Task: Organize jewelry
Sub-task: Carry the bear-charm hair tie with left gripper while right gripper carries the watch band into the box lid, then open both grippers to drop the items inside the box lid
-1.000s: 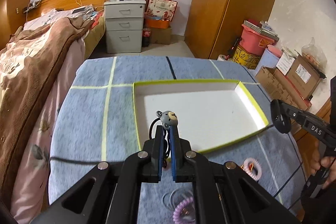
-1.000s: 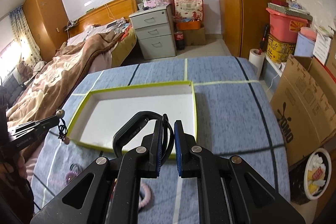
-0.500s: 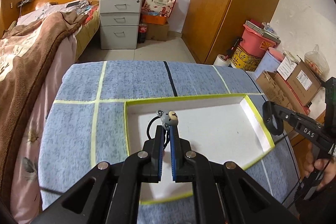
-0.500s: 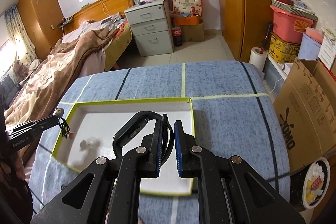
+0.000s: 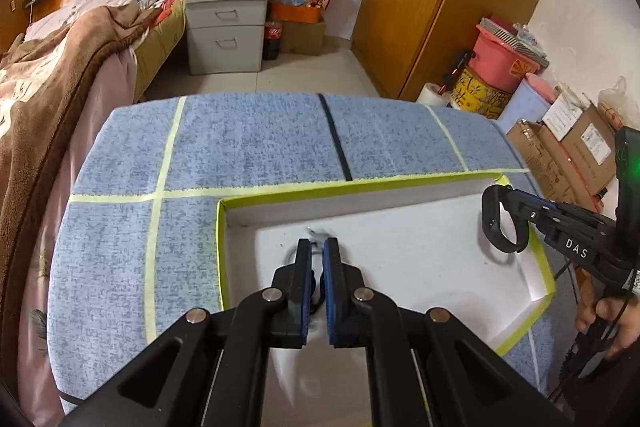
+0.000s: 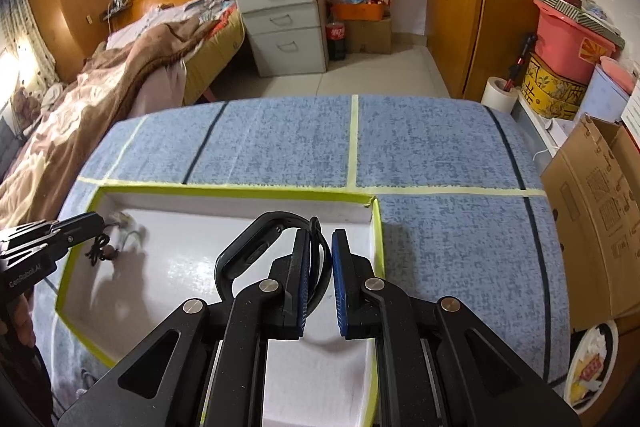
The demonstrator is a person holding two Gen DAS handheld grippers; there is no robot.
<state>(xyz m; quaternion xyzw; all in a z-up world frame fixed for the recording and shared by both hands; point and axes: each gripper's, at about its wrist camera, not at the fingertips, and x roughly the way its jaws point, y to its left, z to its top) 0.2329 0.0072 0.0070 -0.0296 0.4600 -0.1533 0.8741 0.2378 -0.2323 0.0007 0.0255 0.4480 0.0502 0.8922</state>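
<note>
Both grippers over the white tray (image 5: 400, 267) with its yellow-green rim, on the blue checked cloth (image 5: 248, 147). Left gripper (image 5: 317, 247) down low in the tray, clamped on a black hair tie (image 6: 100, 247), charm blurred. Right gripper (image 6: 320, 239) at the right side, pinching a black wristband (image 6: 248, 251) above the tray floor.

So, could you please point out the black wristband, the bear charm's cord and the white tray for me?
black wristband (image 6: 244, 251): right wrist view, on its curved outer strap.
bear charm's cord (image 6: 98, 253): right wrist view, on the dangling black loop.
white tray (image 5: 320, 189): left wrist view, on its yellow-green far rim.
</note>
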